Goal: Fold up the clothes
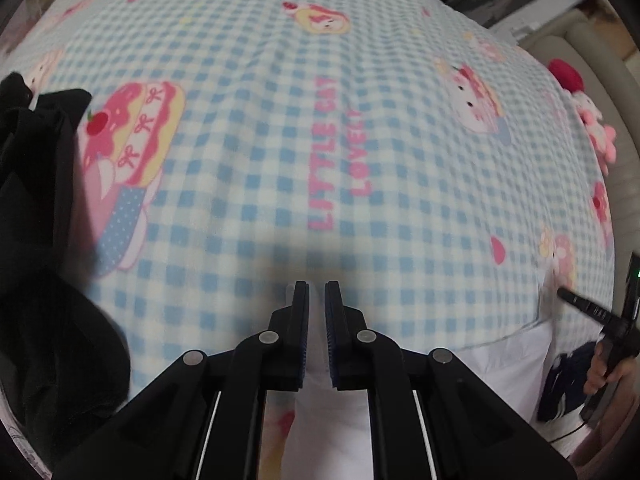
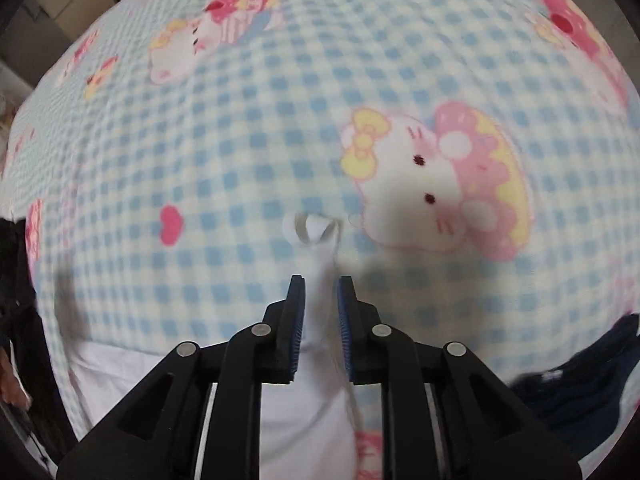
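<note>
A white garment (image 1: 328, 420) lies on a bed blanket (image 1: 280, 140) of blue check with pink cartoon prints. My left gripper (image 1: 316, 286) is shut on a fold of the white garment and holds it just above the blanket. My right gripper (image 2: 321, 280) is shut on another edge of the white garment (image 2: 304, 412), whose corner sticks out past the fingertips. The right gripper also shows at the far right of the left wrist view (image 1: 568, 294), pinching the same cloth. The garment hangs stretched between the two grippers.
A black garment (image 1: 44, 240) is heaped at the left. A dark navy garment (image 2: 588, 372) lies at the right, also seen in the left wrist view (image 1: 568, 380). A red and pink plush toy (image 1: 584, 100) sits at the blanket's far right edge.
</note>
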Demonstrator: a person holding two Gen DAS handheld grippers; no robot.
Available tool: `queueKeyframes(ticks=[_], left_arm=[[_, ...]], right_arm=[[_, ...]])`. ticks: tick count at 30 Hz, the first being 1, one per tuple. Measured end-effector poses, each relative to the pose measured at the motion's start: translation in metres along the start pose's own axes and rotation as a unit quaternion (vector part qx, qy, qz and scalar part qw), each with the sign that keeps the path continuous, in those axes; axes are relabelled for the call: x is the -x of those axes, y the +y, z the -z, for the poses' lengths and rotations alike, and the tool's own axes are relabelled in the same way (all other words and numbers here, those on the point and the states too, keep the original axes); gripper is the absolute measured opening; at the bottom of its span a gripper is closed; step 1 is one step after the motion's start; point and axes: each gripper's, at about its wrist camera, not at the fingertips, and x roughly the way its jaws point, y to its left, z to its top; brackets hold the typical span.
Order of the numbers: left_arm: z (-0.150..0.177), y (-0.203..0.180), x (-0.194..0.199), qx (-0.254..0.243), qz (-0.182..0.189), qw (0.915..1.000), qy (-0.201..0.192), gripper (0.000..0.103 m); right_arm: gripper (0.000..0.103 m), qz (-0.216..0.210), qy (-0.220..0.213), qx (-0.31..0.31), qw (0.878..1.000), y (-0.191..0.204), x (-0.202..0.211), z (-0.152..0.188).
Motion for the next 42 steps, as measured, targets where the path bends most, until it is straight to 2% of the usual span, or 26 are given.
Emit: queueKeyframes(ticks=[2,4,7,10,13,14,15,16,17,18,20,22,25,28,29,30,31,33,34,36,37,38,39,40,41,42], left_arm=[[0.012,0.006,0.002,-0.004,0.005,1.0000,0.002,0.030],[0.028,0.021,-0.003,0.010,0.012,0.9997,0.018,0.032],[0.056,0.038,-0.016,0.034,0.062,0.9956,0.061,0.032],[0.074,0.035,-0.042,0.030,0.089,0.9898,0.108,0.032],[0.076,0.027,-0.061,0.029,0.122,0.9844,0.124,0.032],[0.075,0.022,-0.062,0.022,0.125,0.9847,0.120,0.027],[0.073,0.017,-0.060,0.005,0.103,0.9888,0.108,0.015],[0.071,0.013,-0.054,-0.003,0.075,0.9926,0.095,0.005],[0.069,0.009,-0.048,-0.010,0.047,0.9955,0.082,0.005],[0.067,0.006,-0.042,-0.018,0.019,0.9973,0.069,0.005],[0.064,0.005,-0.021,-0.012,0.016,0.9992,0.035,0.005],[0.060,0.012,-0.012,0.005,0.027,0.9993,0.024,0.005],[0.057,0.026,-0.032,0.018,0.023,0.9989,0.036,0.005],[0.063,0.038,-0.063,0.045,0.042,0.9954,0.073,0.010],[0.062,0.042,-0.064,0.057,0.055,0.9943,0.071,0.011],[0.061,0.046,-0.064,0.070,0.069,0.9928,0.069,0.012],[0.060,0.048,-0.059,0.072,0.080,0.9925,0.058,0.017],[0.057,0.049,-0.052,0.067,0.099,0.9918,0.045,0.027],[0.056,0.049,-0.051,0.060,0.107,0.9914,0.044,0.029],[0.053,0.045,-0.054,0.045,0.117,0.9906,0.054,0.030],[0.051,0.043,-0.056,0.038,0.119,0.9904,0.057,0.030],[0.049,0.041,-0.058,0.031,0.122,0.9902,0.061,0.028],[0.046,0.040,-0.055,0.030,0.128,0.9898,0.055,0.028],[0.043,0.039,-0.052,0.029,0.134,0.9894,0.048,0.027],[0.040,0.039,-0.049,0.028,0.140,0.9890,0.042,0.017],[0.035,0.038,-0.046,0.024,0.129,0.9909,0.030,0.006]], right_arm=[[0.031,0.002,-0.003,-0.003,1.000,-0.002,-0.004,-0.006],[0.036,0.010,-0.001,0.012,1.000,-0.003,0.006,0.011],[0.043,-0.005,0.016,0.020,1.000,-0.011,0.013,0.043],[0.048,-0.010,0.036,0.026,0.999,-0.021,0.002,0.069],[0.050,-0.039,0.052,0.011,0.998,-0.031,-0.016,0.079],[0.052,-0.049,0.057,0.006,0.997,-0.034,-0.023,0.083],[0.052,-0.058,0.057,0.006,0.997,-0.034,-0.024,0.083],[0.051,-0.067,0.054,0.008,0.996,-0.032,-0.023,0.082],[0.032,-0.075,0.052,0.010,0.996,-0.029,-0.022,0.081],[0.007,-0.083,0.049,0.011,0.995,-0.027,-0.021,0.079],[0.004,-0.099,0.041,0.014,0.994,-0.023,-0.015,0.075],[0.003,-0.105,0.031,0.020,0.994,-0.020,-0.007,0.071],[0.003,-0.101,0.031,0.037,0.994,-0.015,-0.008,0.066],[0.003,-0.091,0.044,0.037,0.994,-0.018,-0.026,0.061],[0.003,-0.087,0.048,0.037,0.994,-0.019,-0.032,0.060],[0.005,-0.084,0.052,0.037,0.994,-0.021,-0.039,0.058],[0.006,-0.081,0.057,0.037,0.994,-0.022,-0.045,0.056],[0.025,-0.079,0.052,0.038,0.995,-0.023,-0.048,0.054],[0.030,-0.080,0.034,0.042,0.995,-0.023,-0.040,0.053],[0.047,-0.088,0.016,0.050,0.995,-0.021,-0.033,0.051],[0.047,-0.096,0.021,0.052,0.994,-0.021,-0.035,0.049],[0.047,-0.102,0.035,0.050,0.993,-0.021,-0.040,0.048],[0.033,-0.105,0.051,0.047,0.992,-0.022,-0.045,0.046],[0.024,-0.109,0.054,0.043,0.992,-0.023,-0.046,0.044],[0.014,-0.113,0.051,0.040,0.991,-0.025,-0.046,0.042],[0.009,-0.118,0.048,0.037,0.991,-0.026,-0.045,0.040]])
